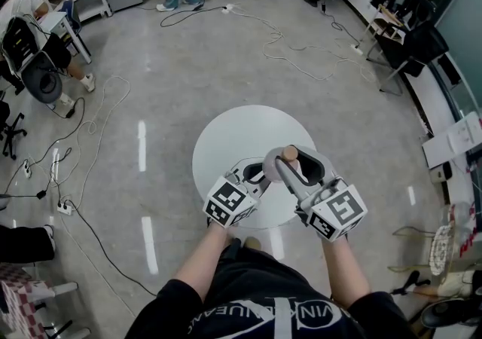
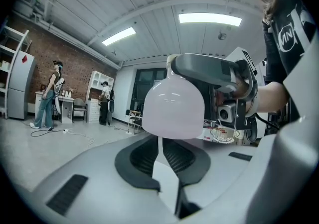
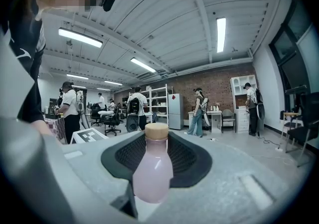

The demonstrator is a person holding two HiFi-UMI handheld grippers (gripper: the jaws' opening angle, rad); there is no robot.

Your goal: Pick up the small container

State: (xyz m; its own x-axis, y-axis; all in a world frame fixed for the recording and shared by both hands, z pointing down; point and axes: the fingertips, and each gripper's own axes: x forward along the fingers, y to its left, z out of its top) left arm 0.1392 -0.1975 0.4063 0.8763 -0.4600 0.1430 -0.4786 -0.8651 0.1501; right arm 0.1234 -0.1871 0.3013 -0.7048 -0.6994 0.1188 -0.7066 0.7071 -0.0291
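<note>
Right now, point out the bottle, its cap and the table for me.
bottle (image 3: 152, 172), right gripper view, middle of its pink body.
cap (image 3: 157, 131), right gripper view, its tan side.
table (image 1: 233, 134), head view, bare part of its top.

A round table (image 1: 233, 134) stands mid-floor. Over its near edge, the small container (image 1: 289, 154) sits between the right gripper's (image 1: 292, 160) jaws, cap toward the table's centre. The left gripper (image 1: 256, 173) is just to its left, facing the container's lower end. Cables (image 1: 301, 66) lie beyond the far edge.
</note>
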